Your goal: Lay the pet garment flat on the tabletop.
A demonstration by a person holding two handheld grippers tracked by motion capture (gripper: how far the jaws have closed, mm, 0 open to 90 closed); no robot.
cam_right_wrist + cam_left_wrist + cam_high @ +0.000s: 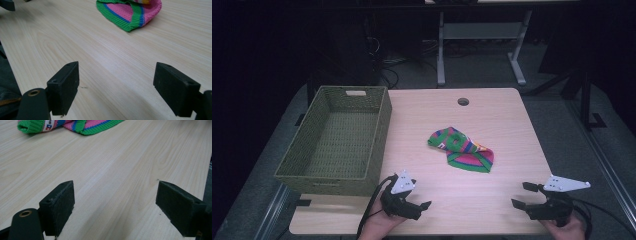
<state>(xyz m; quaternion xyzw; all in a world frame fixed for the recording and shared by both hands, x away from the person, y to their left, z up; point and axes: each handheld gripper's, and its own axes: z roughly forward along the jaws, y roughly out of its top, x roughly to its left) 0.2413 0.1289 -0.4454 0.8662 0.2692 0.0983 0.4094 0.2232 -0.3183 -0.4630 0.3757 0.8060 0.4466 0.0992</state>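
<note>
Both grippers' fingers (60, 205) wide apart, empty.

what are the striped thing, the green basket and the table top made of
Striped sock pair: knitted yarn, soft and matt; ribbed green cuffs and visible stitches show in the gripper views, plus a small sewn or stuck label.
Green basket: looks woven, maybe paper cord or plastic fibre; a fine even weave with a cut-out handle.
Table top: pale wood-grain surface, probably laminate; the grain is smooth with a slight sheen.

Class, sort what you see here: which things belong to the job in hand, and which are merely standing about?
In the job: striped knitted garment, left gripper, right gripper, both open, perhaps the green woven basket.
Standing about: wooden table, table frame behind.
</note>
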